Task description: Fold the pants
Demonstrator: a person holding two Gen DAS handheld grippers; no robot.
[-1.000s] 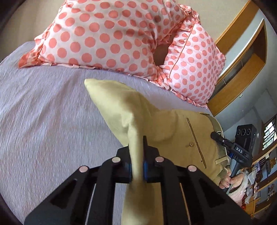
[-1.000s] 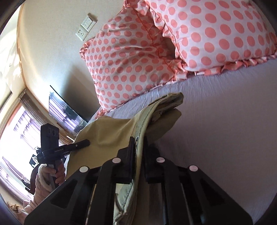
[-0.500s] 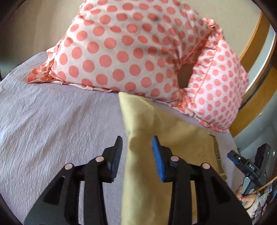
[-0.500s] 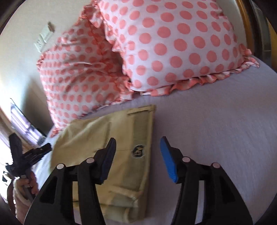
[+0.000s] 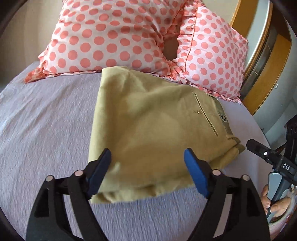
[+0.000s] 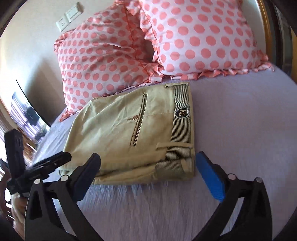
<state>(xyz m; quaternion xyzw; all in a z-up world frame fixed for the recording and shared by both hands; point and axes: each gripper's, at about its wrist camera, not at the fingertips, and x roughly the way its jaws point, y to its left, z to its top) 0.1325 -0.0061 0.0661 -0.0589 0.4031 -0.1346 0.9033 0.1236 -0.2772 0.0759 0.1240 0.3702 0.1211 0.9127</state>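
The khaki pants [image 5: 154, 129] lie folded in a flat stack on the lilac bed sheet [image 5: 40, 129], just in front of the pillows. In the right wrist view the pants [image 6: 118, 129] show a back pocket and a striped waistband with a black badge [image 6: 182, 113]. My left gripper [image 5: 148, 165] is open and empty, its blue pads either side of the stack's near edge. My right gripper [image 6: 148, 168] is open and empty at the waistband end. The right gripper's body shows at the right edge of the left wrist view [image 5: 269, 157].
Two white pillows with pink dots [image 5: 111, 39] [image 6: 194, 37] lean against the wall behind the pants. A wooden bed frame [image 5: 269, 77] runs along the right. A wall socket [image 6: 70, 16] and a dark screen [image 6: 24, 113] are on the left.
Both grippers let go of the pants and opened wide. The pants dropped from a lifted fold to a flat stack. Both grippers drew back toward the near edge.
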